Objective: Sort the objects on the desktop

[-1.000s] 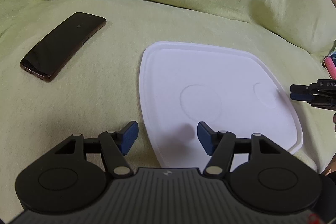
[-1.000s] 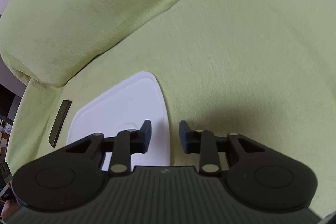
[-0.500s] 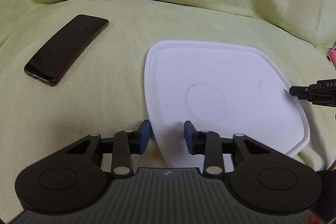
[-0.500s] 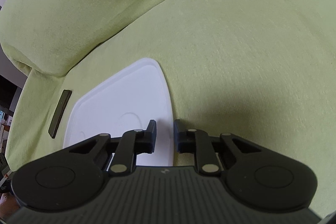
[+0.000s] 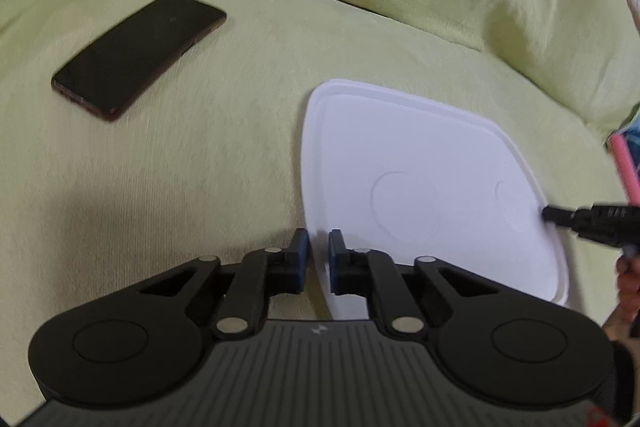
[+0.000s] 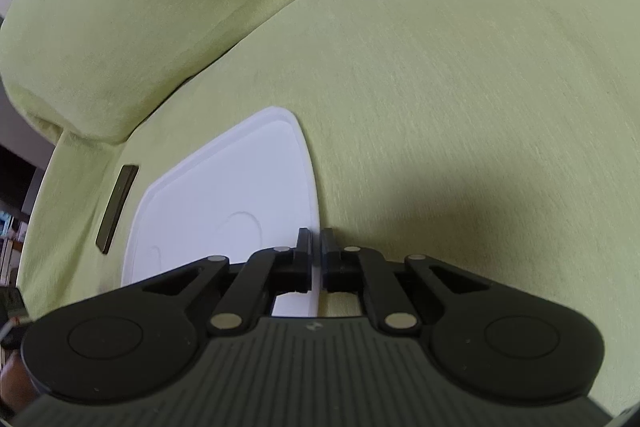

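A slim black glass phone (image 5: 138, 55) is lying well apart on the light green fabric-covered sofa (image 5: 200, 167). The flat white plastic lid (image 5: 420, 163), smooth with moulded circles, is lying beside it; my left tool (image 5: 318, 251) and right tool (image 6: 315, 251) are pinching its opposite edges.

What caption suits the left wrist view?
Left gripper pinching the white tray's edge on green fabric, phone nearby.

Wrist views face each other, low and close; both share white tray (image 5: 420, 155) (image 6: 224, 195).
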A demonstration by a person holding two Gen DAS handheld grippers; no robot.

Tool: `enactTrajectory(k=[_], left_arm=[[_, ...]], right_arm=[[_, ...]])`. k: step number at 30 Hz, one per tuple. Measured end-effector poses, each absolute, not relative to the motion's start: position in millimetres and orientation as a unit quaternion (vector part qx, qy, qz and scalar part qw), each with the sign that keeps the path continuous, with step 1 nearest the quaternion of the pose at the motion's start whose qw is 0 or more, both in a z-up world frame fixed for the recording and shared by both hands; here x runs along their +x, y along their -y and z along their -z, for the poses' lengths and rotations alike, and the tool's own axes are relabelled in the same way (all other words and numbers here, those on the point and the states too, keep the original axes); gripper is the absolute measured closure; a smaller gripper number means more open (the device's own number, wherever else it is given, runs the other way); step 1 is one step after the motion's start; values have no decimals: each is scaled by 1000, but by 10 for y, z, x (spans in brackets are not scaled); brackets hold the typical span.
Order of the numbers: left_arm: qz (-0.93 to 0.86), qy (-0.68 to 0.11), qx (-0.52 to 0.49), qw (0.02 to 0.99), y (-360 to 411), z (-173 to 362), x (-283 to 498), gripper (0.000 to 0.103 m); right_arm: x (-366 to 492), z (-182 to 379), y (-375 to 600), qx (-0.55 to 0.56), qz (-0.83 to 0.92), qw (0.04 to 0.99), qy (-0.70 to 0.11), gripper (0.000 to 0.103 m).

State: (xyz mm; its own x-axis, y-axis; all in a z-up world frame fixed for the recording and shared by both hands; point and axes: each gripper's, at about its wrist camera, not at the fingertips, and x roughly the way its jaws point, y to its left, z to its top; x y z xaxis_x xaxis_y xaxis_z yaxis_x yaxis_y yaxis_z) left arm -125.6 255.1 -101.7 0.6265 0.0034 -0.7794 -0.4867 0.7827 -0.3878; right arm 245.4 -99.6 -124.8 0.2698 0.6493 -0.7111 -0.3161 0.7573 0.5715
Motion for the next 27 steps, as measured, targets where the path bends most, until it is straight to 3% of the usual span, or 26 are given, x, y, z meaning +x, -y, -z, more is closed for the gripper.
enactTrajectory(k=[7,27], left_arm=[[-108,-392,-367,837,-2798,1156,-1332,99],[-42,-412,-379,827,-3030,1237,-1201,99]], right_arm=[[2525,1288,1032,171,-323,765,-530,98],[2685,1373,1061,186,-360,724,-558,97]])
